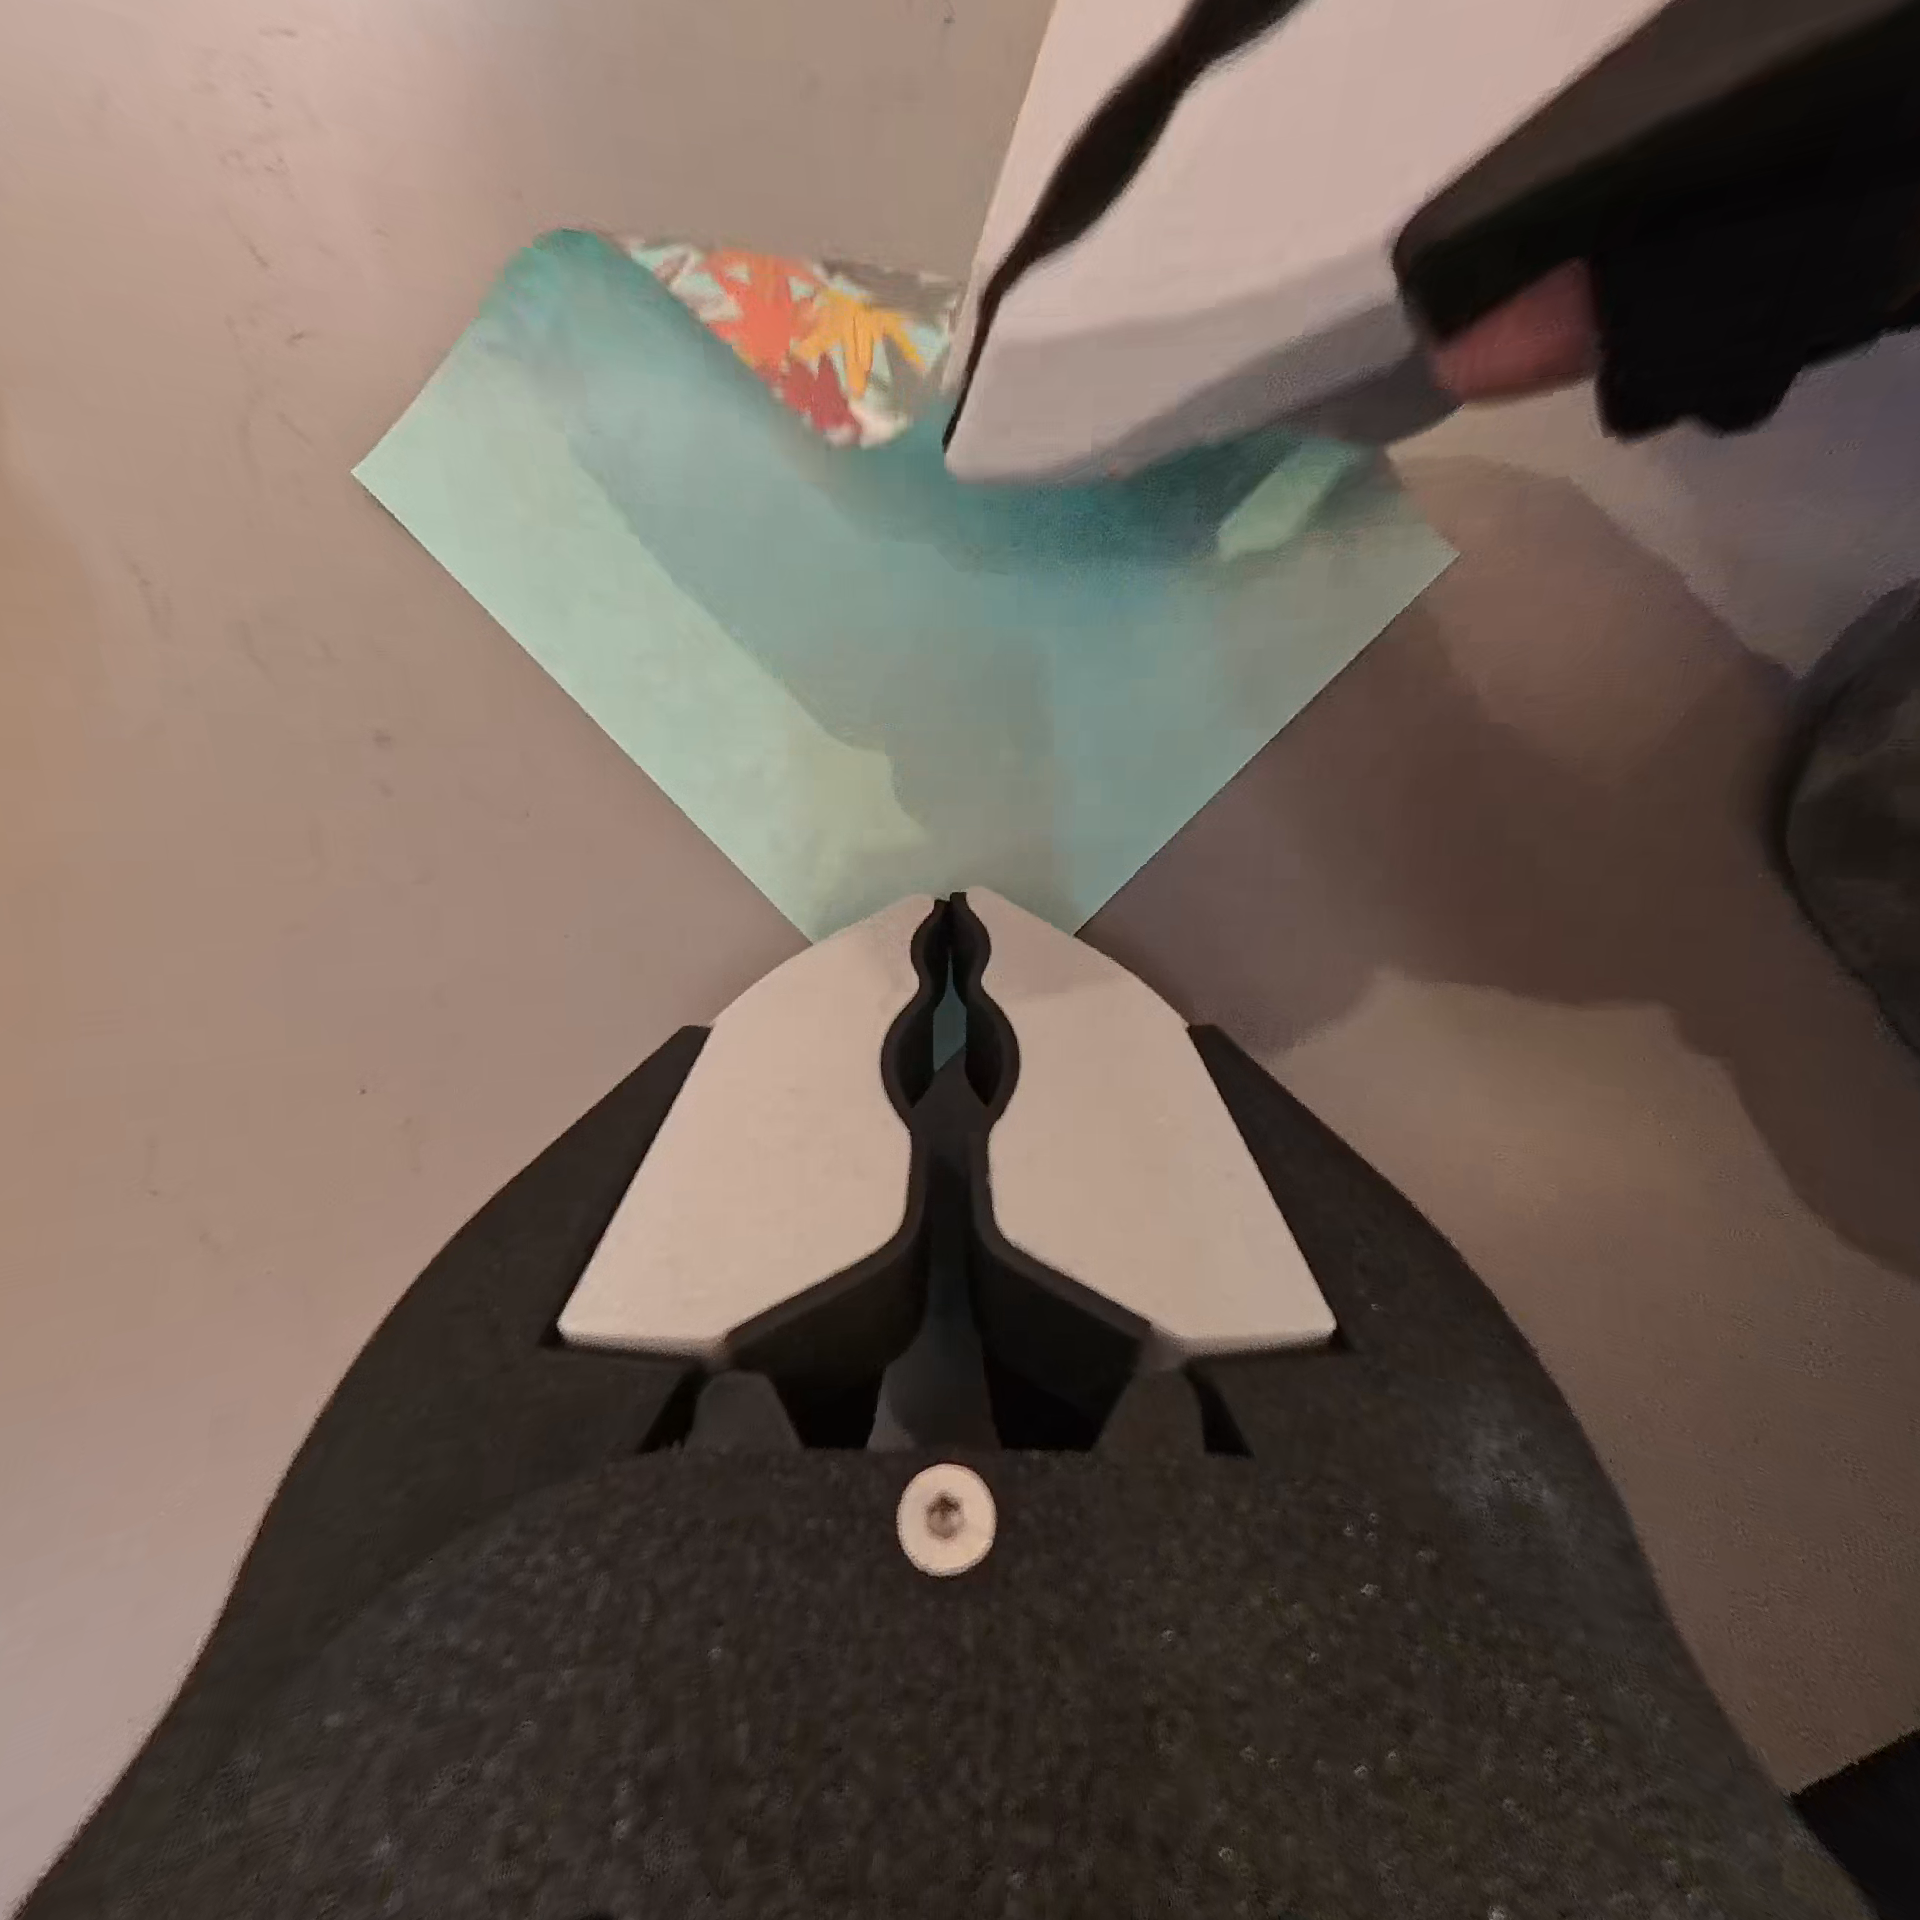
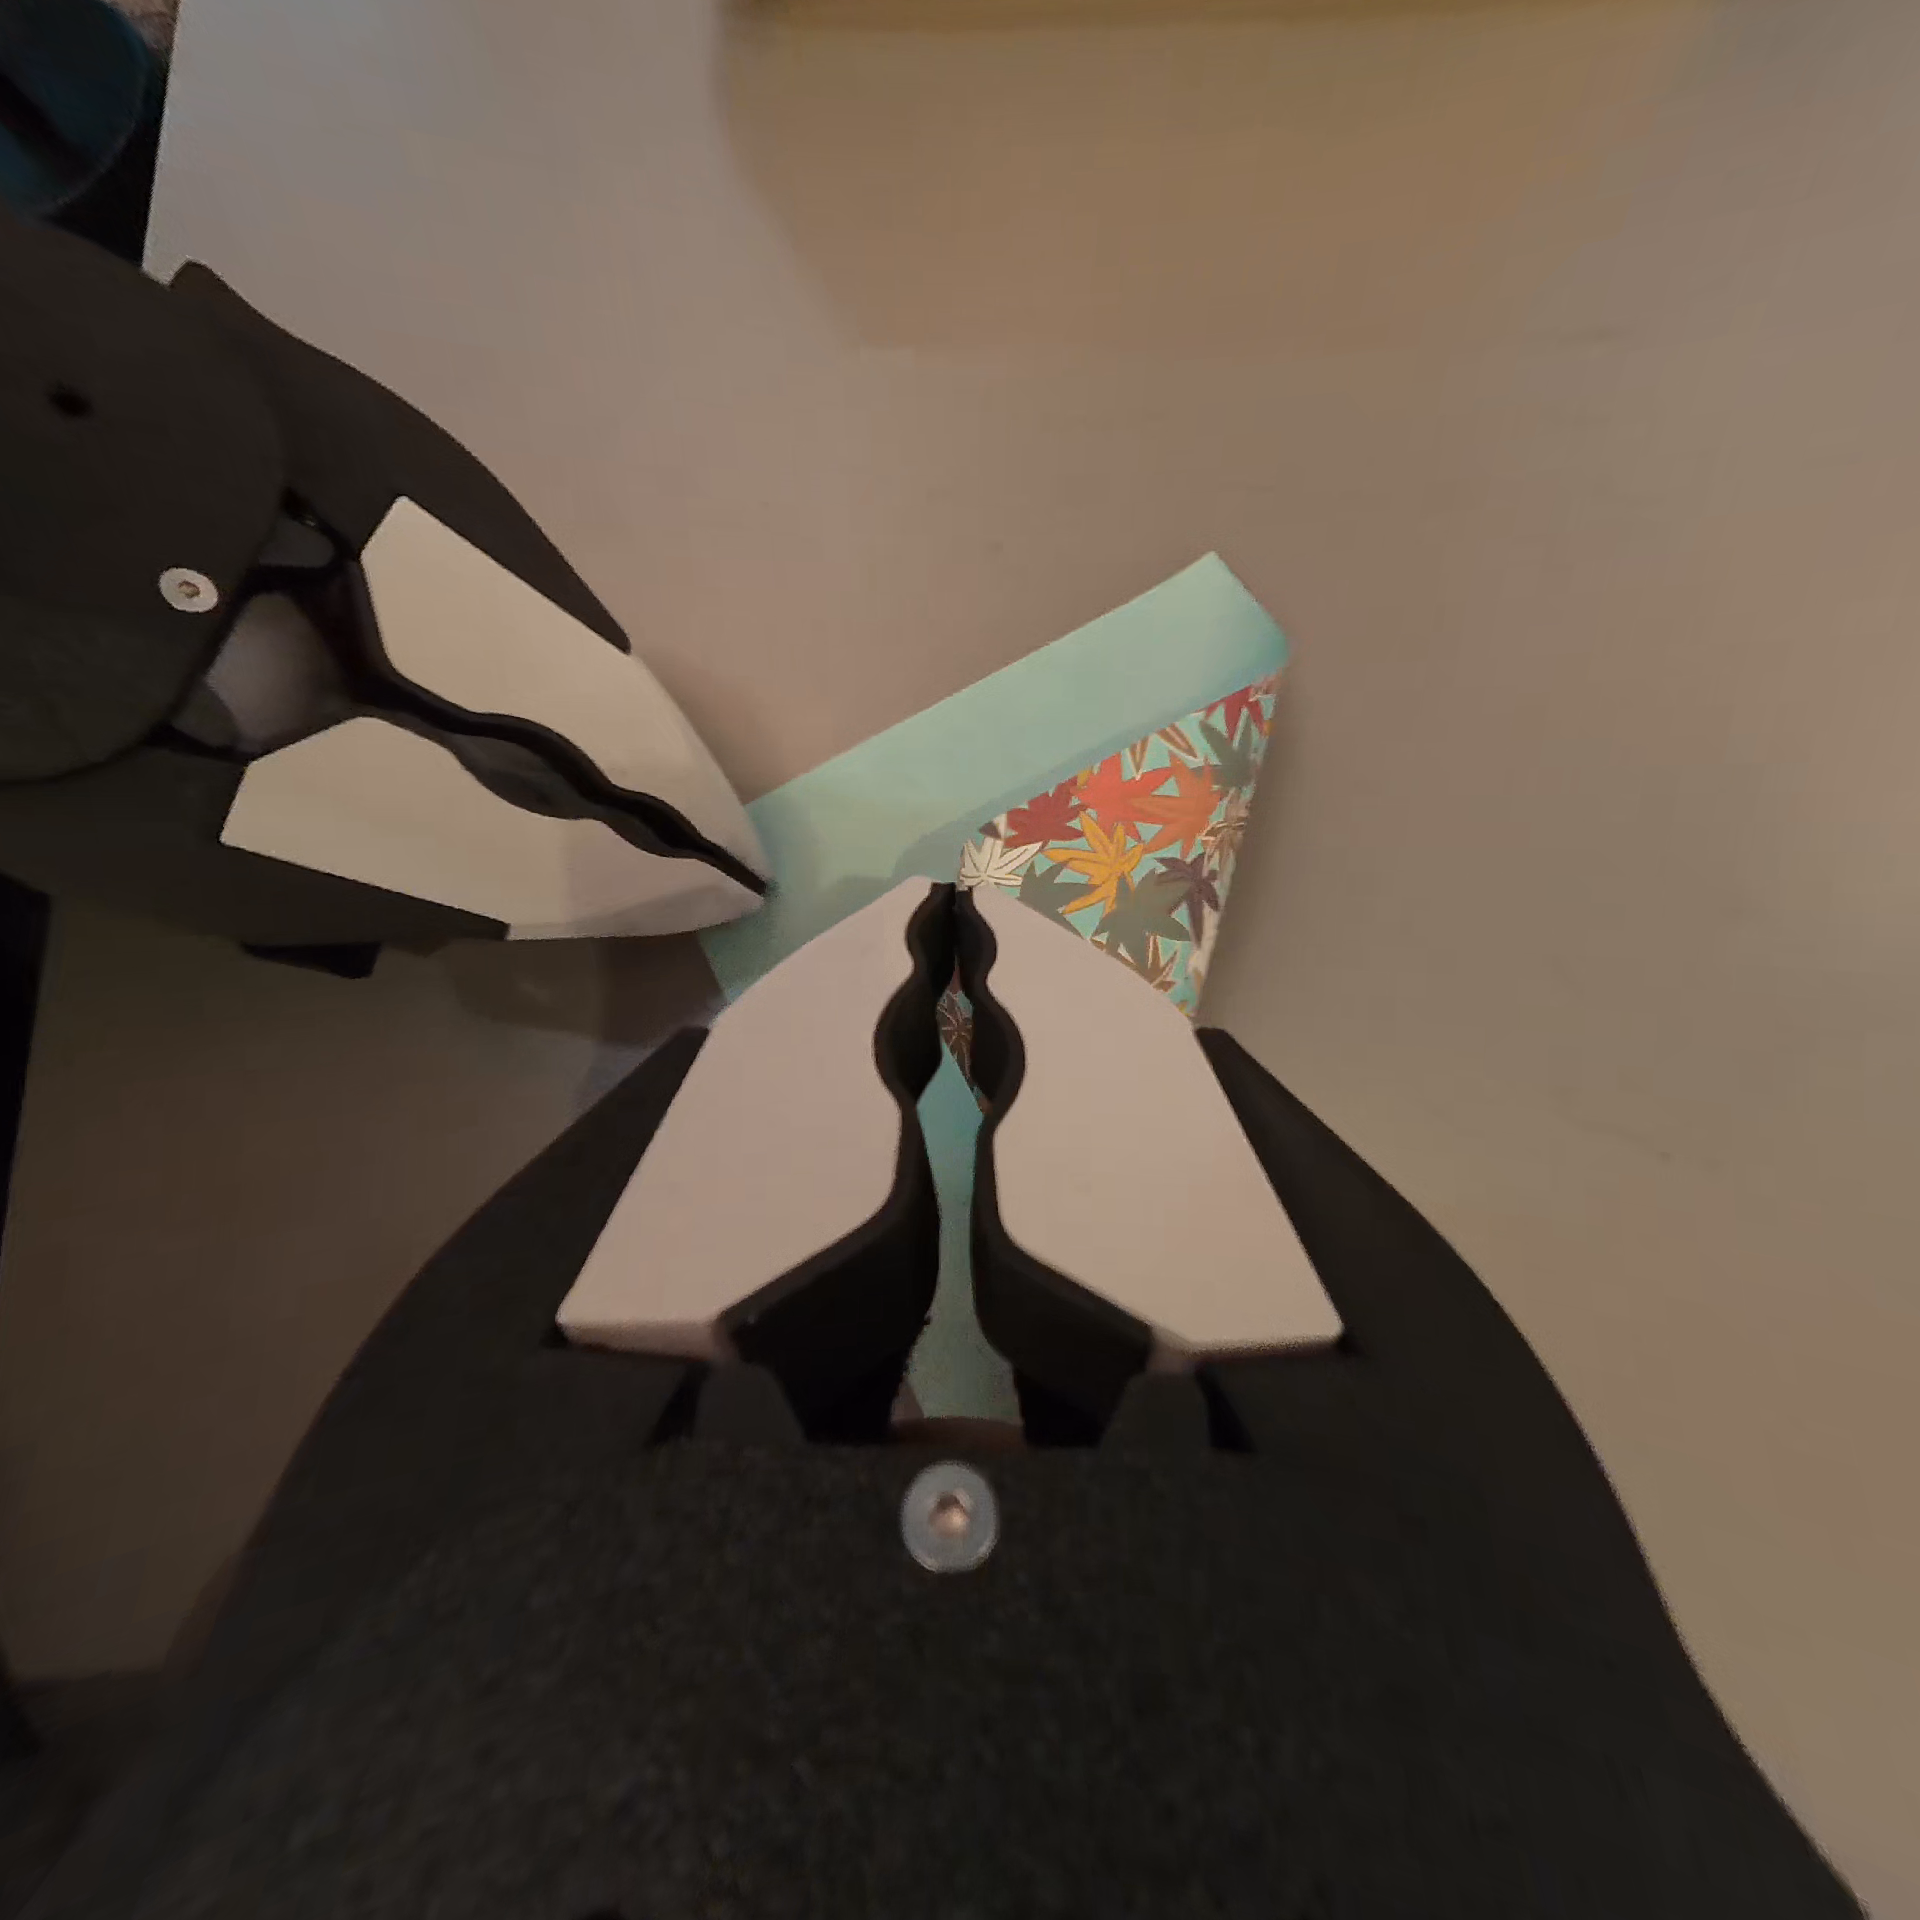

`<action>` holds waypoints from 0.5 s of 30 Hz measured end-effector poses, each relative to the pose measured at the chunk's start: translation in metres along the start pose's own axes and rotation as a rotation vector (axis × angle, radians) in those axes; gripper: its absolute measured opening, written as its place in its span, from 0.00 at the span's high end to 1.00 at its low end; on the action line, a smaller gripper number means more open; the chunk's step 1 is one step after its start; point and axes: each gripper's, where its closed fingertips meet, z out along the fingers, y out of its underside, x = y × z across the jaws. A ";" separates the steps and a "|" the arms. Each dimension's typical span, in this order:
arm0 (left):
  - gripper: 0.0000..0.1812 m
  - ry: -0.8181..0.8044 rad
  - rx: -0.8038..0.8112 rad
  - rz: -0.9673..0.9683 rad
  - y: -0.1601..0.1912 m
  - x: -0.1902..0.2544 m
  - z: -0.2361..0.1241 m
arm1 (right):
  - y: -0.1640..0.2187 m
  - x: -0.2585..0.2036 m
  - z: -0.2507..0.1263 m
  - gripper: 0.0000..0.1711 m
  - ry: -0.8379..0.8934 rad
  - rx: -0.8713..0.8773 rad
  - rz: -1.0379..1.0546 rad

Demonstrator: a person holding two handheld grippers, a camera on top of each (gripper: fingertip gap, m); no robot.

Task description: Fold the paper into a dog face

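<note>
A square of paper (image 1: 831, 623) lies on the beige table (image 1: 208, 831), plain teal side up; its other side bears coloured leaves. My left gripper (image 1: 953, 902) is shut, and its tips rest on the paper's near corner; it also shows in the right wrist view (image 2: 762, 885). My right gripper (image 2: 954, 891) is shut on the paper's far corner, and teal and leaf print show through the gaps between its fingers. In the left wrist view the right gripper (image 1: 961, 400) is blurred and holds that corner curled up and over, so the leaf side (image 1: 831, 332) shows.
A person's hand (image 1: 1507, 343) in a dark sleeve holds the right gripper. A dark rounded object (image 1: 1860, 810) sits at the right edge of the left wrist view. A dark teal shape (image 2: 62, 114) lies beyond the table's edge at the top left of the right wrist view. Across from one pair of fingers to the other is roughly 7 centimetres.
</note>
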 end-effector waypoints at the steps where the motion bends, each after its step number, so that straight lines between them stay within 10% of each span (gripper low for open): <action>1: 1.00 0.003 -0.001 -0.002 0.000 0.000 0.000 | 0.000 -0.003 0.004 1.00 -0.006 -0.009 -0.005; 15: 1.00 0.026 -0.003 -0.015 -0.001 0.001 0.000 | 0.024 -0.025 0.037 1.00 -0.051 -0.163 -0.032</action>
